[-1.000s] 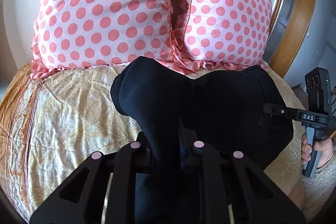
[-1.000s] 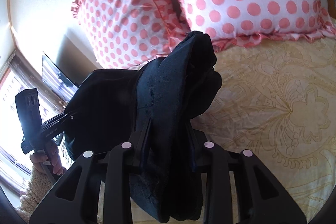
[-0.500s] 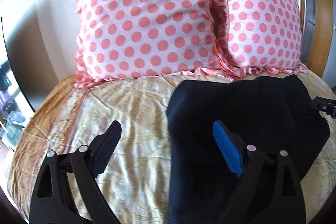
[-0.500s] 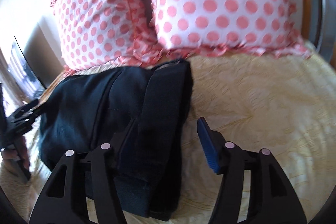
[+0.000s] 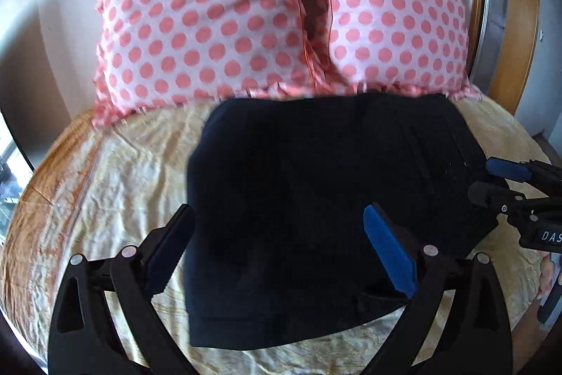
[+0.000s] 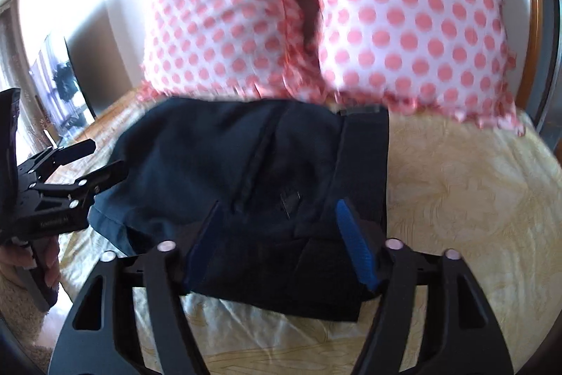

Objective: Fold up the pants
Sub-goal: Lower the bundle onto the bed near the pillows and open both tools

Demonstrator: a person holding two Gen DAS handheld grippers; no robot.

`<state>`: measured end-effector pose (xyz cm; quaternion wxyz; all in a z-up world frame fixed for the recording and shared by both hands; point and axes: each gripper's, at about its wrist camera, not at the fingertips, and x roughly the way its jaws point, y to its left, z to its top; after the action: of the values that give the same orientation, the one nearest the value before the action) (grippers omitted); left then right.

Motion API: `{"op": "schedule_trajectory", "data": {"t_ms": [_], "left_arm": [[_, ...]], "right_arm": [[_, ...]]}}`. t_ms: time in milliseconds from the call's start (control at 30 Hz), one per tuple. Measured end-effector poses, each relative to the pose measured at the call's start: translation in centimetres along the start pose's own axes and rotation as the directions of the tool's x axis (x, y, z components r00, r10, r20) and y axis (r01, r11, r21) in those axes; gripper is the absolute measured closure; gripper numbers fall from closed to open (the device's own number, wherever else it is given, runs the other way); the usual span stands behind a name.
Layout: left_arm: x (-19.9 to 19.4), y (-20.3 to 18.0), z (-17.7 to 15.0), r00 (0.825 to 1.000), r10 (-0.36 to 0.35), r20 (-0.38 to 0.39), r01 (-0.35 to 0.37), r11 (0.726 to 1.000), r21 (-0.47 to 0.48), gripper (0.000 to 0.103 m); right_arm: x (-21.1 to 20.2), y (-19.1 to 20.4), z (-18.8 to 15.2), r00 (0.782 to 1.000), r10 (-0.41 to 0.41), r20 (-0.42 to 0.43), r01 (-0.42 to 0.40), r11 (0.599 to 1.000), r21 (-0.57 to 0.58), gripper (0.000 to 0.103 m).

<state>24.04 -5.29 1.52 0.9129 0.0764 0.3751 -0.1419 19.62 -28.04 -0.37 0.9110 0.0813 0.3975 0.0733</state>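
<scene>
While both claws hang spread wide with nothing in them, the dark pants point(image 5: 316, 199) lie folded flat on the yellow bedspread point(image 5: 105, 185)

Going left to right: left gripper point(image 5: 277, 245) tilts forward and down over the near left part of the fabric, right gripper point(image 6: 281, 234) likewise over the right part near the waistband, its jaws released; polka-dot pillows point(image 5: 210, 23) sit just behind the pants, and the person's fingers point(image 6: 49, 255) wrap the left handle

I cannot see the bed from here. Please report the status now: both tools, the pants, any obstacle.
Left tool open, right tool open, both empty. Pants folded, flat on the bedspread. Pillows just behind; nothing on top of the pants.
</scene>
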Motion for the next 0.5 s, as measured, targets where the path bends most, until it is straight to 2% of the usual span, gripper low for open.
{"op": "schedule_trajectory", "data": {"t_ms": [33,67,100,233,300,367,500], "left_arm": [[1.8,0.1,-0.5,0.998,-0.018,-0.068,0.017,1.000,-0.025,0.007],[3.0,0.2,-1.0,0.995,-0.028,-0.097,0.024,0.999,-0.039,0.006],[3.3,0.2,-1.4,0.996,-0.024,-0.089,0.021,0.999,-0.036,0.005],[0.9,0.2,-2.2,1.000,-0.014,0.006,0.014,0.998,-0.056,0.006],[-1.3,0.3,-2.8,0.998,0.012,0.063,-0.008,0.998,-0.062,0.002],[-3.4,0.1,-4.1,0.991,0.045,0.129,-0.037,0.997,-0.066,0.002],[-7.4,-0.8,-7.6,0.961,0.145,0.237,-0.129,0.988,-0.082,0.002]], "right_arm": [[0.7,-0.6,-0.4,1.000,0.010,-0.006,-0.010,1.000,0.022,0.029],[0.8,-0.7,-0.5,1.000,0.009,0.015,-0.009,1.000,0.017,0.029],[0.6,-0.6,-0.6,1.000,0.006,0.024,-0.006,1.000,0.007,0.029],[-2.1,0.1,-1.5,0.994,-0.021,0.105,0.018,1.000,0.025,0.027],[-4.2,0.8,-3.0,0.984,-0.046,0.171,0.043,0.999,0.021,0.003],[-6.0,1.8,-4.5,0.967,-0.069,0.245,0.067,0.998,0.017,0.001],[-8.5,3.9,-7.9,0.929,-0.151,0.338,0.149,0.988,0.034,0.001]]}}
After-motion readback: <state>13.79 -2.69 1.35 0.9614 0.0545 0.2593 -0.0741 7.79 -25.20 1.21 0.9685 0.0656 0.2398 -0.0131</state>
